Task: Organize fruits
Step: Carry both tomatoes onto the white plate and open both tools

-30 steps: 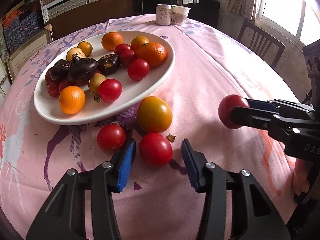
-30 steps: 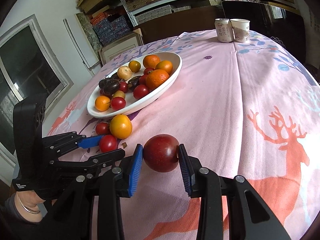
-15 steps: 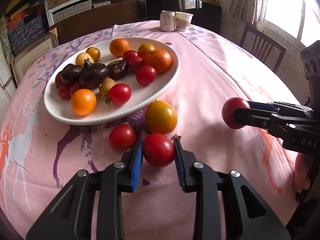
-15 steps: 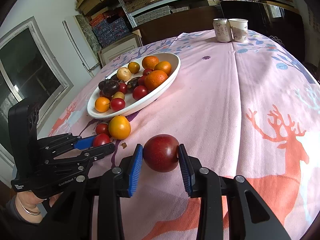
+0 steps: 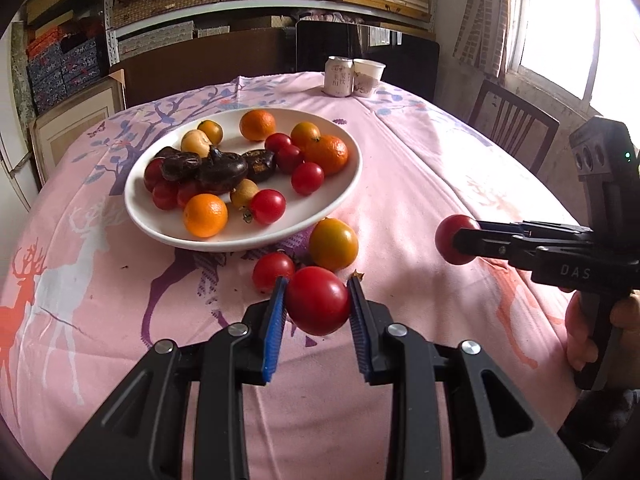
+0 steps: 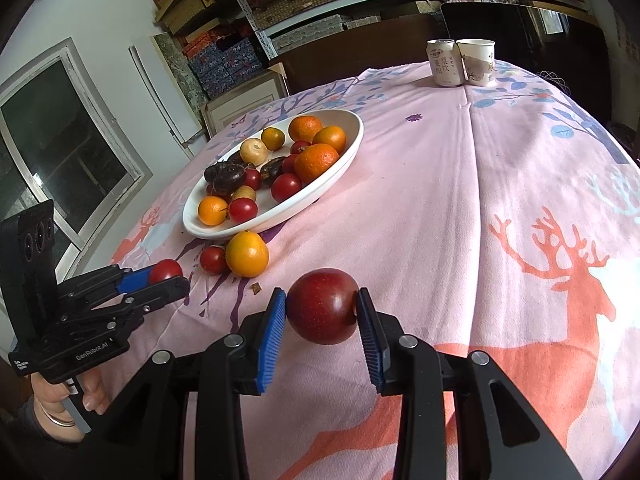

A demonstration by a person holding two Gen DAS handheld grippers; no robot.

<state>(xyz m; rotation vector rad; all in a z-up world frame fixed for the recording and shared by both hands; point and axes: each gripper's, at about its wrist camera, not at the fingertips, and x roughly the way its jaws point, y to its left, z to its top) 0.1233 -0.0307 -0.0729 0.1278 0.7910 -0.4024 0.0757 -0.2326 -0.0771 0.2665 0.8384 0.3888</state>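
Observation:
My left gripper (image 5: 318, 300) is shut on a red tomato (image 5: 317, 300), held a little above the pink tablecloth; the right wrist view shows that tomato (image 6: 165, 271) between the left gripper's fingers at the left. My right gripper (image 6: 322, 306) is shut on a dark red plum (image 6: 322, 306), also above the cloth, and the plum (image 5: 450, 240) shows at the right in the left wrist view. A white oval plate (image 5: 340, 196) holds several oranges, tomatoes and dark fruits. Beside its near rim lie a small red tomato (image 5: 273, 271) and a yellow-orange tomato (image 5: 333, 244).
A drink can (image 5: 338, 77) and a paper cup (image 5: 369, 78) stand at the table's far edge. A wooden chair (image 5: 514, 128) is at the right, shelves with boxes behind. A hand (image 6: 56, 408) holds the left gripper's handle.
My left gripper closed on the red tomato and lifted it off the cloth, drawing back from the plate. The right gripper with the plum stayed still.

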